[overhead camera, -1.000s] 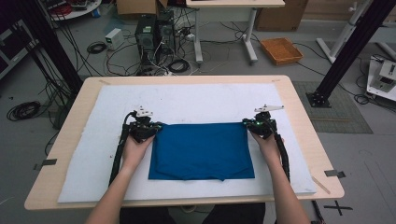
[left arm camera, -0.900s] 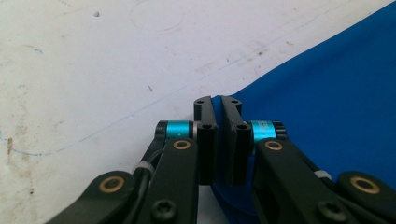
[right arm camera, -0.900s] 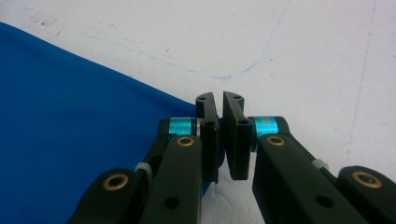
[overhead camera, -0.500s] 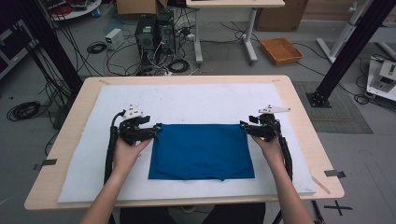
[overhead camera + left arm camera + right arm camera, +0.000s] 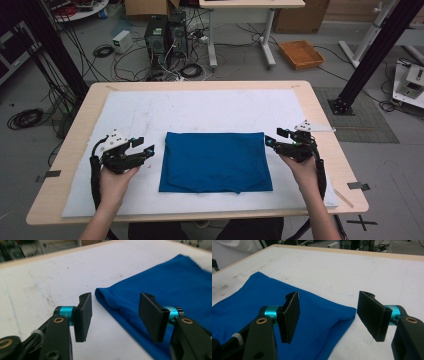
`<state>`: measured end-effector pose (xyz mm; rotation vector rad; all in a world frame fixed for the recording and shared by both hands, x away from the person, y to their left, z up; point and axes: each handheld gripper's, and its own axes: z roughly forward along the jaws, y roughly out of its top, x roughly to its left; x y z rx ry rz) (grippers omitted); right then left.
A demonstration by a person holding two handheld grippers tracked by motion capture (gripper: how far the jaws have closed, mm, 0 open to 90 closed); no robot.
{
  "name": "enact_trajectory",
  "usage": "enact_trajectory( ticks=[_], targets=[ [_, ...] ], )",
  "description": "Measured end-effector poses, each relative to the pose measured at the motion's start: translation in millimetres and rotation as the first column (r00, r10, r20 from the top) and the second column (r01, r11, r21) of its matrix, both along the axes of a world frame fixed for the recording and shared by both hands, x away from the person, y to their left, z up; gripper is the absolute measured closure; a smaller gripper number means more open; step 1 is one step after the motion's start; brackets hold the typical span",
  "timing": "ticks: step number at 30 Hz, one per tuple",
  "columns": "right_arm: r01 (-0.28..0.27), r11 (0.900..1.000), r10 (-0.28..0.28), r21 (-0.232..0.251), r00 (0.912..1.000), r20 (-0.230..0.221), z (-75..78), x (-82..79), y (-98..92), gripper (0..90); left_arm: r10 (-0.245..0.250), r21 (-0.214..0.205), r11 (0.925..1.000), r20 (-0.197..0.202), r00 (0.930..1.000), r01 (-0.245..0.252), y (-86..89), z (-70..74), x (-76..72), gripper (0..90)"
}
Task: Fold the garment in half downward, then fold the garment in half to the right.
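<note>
A blue cloth (image 5: 215, 161) lies folded into a flat rectangle on the middle of the white mat (image 5: 200, 107). My left gripper (image 5: 145, 146) hovers just left of the cloth's left edge, apart from it. It is open; its jaws sprang wide and have just been closing a little, with nothing between them. In the left gripper view (image 5: 116, 312) the cloth's rounded corner (image 5: 107, 296) lies beyond the pads. My right gripper (image 5: 275, 138) hovers off the cloth's far right corner (image 5: 348, 312), open, its jaws just opening wider, and empty (image 5: 329, 312).
The mat covers a wooden table (image 5: 325, 125) with tape marks (image 5: 358, 185) near its front corners. Beyond the table stand computer towers (image 5: 165, 35), floor cables, an orange tray (image 5: 301, 54) and black frame posts (image 5: 370, 55).
Both grippers let go of the cloth's far corners, opened, and moved outward and back toward the person. The cloth lies still.
</note>
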<state>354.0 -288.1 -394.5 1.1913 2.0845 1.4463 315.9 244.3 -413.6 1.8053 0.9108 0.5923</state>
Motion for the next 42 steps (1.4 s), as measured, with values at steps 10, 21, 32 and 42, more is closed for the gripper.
enact_trajectory(
  ticks=[10,21,32,42],
  targets=[
    [0.023,0.9994,-0.023,0.026,0.9997,0.002,1.5,-0.4,-10.4,34.9,-0.01,-0.055,0.9984,0.025,0.9996,0.012,-16.5,-4.3,-6.8,38.0],
    [0.021,0.9992,-0.021,0.035,0.9998,0.004,4.6,-1.0,-12.7,32.2,-0.042,-0.05,0.9979,-0.026,0.9988,0.041,-22.2,4.9,-9.3,32.1],
    [0.026,0.9988,-0.026,0.042,0.9996,0.011,6.1,-0.6,-14.0,32.1,-0.028,-0.066,0.9975,-0.04,0.9988,0.026,-14.4,4.3,-8.6,31.8],
    [0.033,0.999,-0.033,0.032,0.9994,0.012,5.5,-1.6,-14.1,32.2,-0.017,-0.062,0.998,-0.103,0.9945,0.01,-16.5,2.6,-12.4,32.2]
  ],
)
